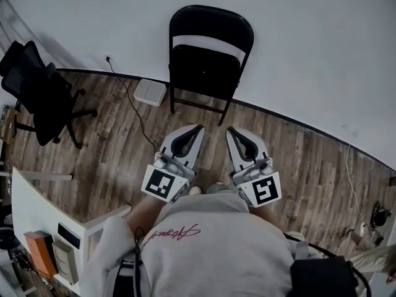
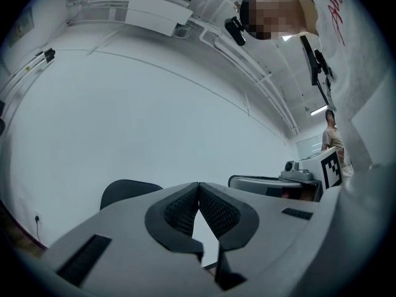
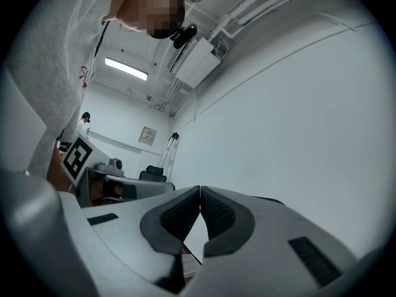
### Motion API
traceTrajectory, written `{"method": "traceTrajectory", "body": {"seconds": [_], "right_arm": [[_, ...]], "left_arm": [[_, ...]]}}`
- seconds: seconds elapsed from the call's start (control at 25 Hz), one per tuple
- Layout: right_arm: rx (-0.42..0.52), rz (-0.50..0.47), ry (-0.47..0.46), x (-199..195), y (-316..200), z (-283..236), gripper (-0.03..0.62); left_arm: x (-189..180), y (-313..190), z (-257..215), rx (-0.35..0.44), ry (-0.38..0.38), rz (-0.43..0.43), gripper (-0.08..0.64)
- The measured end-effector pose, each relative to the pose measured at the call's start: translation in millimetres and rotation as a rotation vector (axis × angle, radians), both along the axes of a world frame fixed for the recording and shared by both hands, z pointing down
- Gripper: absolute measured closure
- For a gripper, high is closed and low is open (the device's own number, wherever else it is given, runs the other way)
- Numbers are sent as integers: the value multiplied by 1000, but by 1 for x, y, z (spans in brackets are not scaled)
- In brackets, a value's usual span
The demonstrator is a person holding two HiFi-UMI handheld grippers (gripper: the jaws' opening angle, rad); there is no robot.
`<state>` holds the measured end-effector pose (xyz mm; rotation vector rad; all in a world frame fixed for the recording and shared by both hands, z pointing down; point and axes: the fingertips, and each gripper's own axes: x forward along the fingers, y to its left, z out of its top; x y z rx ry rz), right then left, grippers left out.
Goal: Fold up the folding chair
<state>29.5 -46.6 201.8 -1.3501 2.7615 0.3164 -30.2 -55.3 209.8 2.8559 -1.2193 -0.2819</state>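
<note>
**A:** Fingers?
**B:** Pressed together, empty, on the left gripper (image 1: 199, 129) and the right gripper (image 1: 230, 130).
**A:** And the folding chair (image 1: 207, 60)?
**B:** Straight ahead by the wall (image 1: 309, 42), upright and unfolded, well apart from both. Neither hand looks nearer.

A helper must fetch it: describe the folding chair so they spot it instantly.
Follow the white wall to the wooden plank floor. The black metal folding chair stands there, back to the wall. Unlike the black wheeled office chair at left, it has thin straight legs.
</note>
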Motion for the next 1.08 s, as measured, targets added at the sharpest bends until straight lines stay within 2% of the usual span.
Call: {"method": "traceTrajectory", "body": {"seconds": [0.12, 0.56, 0.8, 1.08], "right_arm": [[-7, 0, 27, 4, 4, 4, 575], [-6, 1, 27, 27, 17, 1, 575], [-17, 6, 35, 34, 23, 2, 575], [-5, 6, 32, 34, 30, 0, 575]], "left_arm": [[4, 2, 0, 11, -17, -4, 543], [28, 12, 1, -39, 41, 17, 543], [38, 17, -4, -19, 9, 49, 543], [35, 23, -1, -26, 17, 28, 543]]}}
